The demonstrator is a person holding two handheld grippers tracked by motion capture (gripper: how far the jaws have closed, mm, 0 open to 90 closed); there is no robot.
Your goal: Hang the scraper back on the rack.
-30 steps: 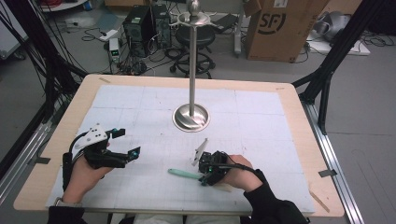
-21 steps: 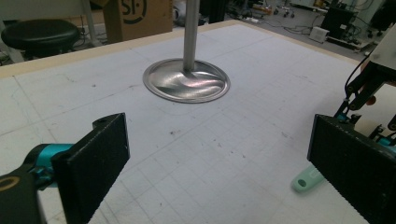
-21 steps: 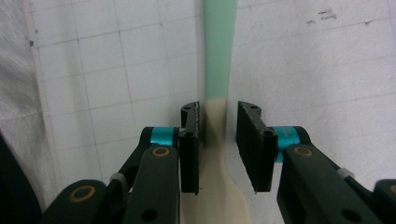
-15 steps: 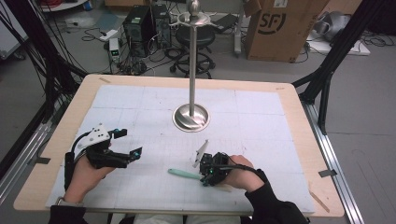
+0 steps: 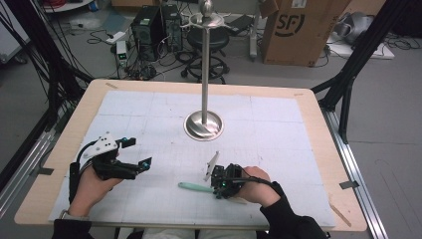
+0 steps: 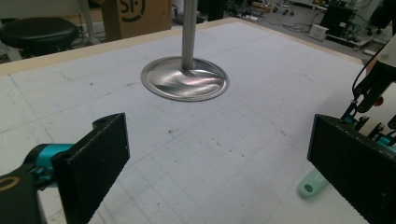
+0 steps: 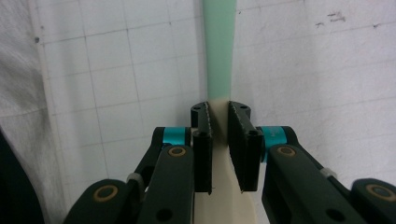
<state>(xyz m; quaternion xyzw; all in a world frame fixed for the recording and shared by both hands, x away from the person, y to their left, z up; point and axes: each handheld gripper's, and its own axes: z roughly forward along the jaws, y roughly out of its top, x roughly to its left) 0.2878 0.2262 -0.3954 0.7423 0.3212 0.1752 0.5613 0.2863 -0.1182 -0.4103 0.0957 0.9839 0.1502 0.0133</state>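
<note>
A slim utensil [image 7: 218, 56] with a smooth mint-green handle and a cream blade lies flat on the gridded white mat [image 5: 278, 129], near the polished round base of the steel stand [image 5: 203, 124], on the person's side of it. A thin grey strip [image 5: 212, 165] lies between the stand and the utensil. The right gripper [image 7: 219, 135] lies level, its ribbed black jaws having just been closing and now clamped on the utensil's cream part. Left of the stand's base, the left gripper [image 6: 219, 158] hovers with jaws wide apart, nothing between them.
</note>
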